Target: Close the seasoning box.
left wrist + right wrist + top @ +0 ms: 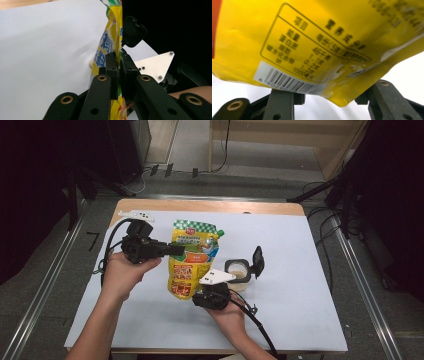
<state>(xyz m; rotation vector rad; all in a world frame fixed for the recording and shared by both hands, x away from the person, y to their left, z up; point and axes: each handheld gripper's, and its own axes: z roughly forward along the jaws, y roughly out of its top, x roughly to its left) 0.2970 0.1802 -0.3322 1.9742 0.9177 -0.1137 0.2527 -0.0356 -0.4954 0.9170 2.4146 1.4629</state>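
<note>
while both grippers hold it, yellow pouch (317, 40) shows barcode (289, 83) digits 690290.

A wooden table (210, 206) carries a large white sheet (300, 285) that covers nearly all of its top; a bare strip of wood shows along the 12 o'clock edge. On the sheet, toward 3 o'clock from the middle, stands a small round jar (239, 275) with its black lid (258, 261) flipped open. A small white bracket (136, 214) lies at about 10 o'clock, at the sheet's corner.
</note>
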